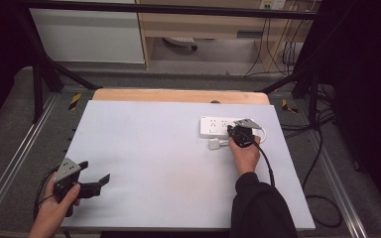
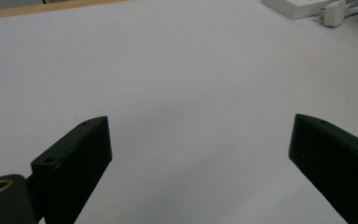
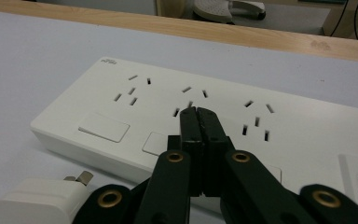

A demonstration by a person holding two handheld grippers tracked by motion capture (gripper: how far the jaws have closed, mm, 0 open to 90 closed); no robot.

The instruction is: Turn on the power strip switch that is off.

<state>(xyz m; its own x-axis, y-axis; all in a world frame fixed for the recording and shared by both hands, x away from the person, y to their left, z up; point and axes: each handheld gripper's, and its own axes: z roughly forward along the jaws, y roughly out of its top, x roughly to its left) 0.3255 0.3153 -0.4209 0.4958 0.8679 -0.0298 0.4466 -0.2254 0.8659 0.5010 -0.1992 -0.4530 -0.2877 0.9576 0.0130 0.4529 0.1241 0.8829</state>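
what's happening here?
A person works at a table with a tool in each hand. The right tool is shut with nothing between its jaws, its tips over the middle of a white power strip, at or just above the top. A white plug lies unplugged on the table beside the strip. The left tool is open, holds nothing and sits near the table's front left corner.

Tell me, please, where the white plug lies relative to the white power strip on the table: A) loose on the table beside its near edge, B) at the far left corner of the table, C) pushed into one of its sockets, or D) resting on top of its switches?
A: the plug lies on the table just in front of the power strip, its prongs bare and in none of the sockets.
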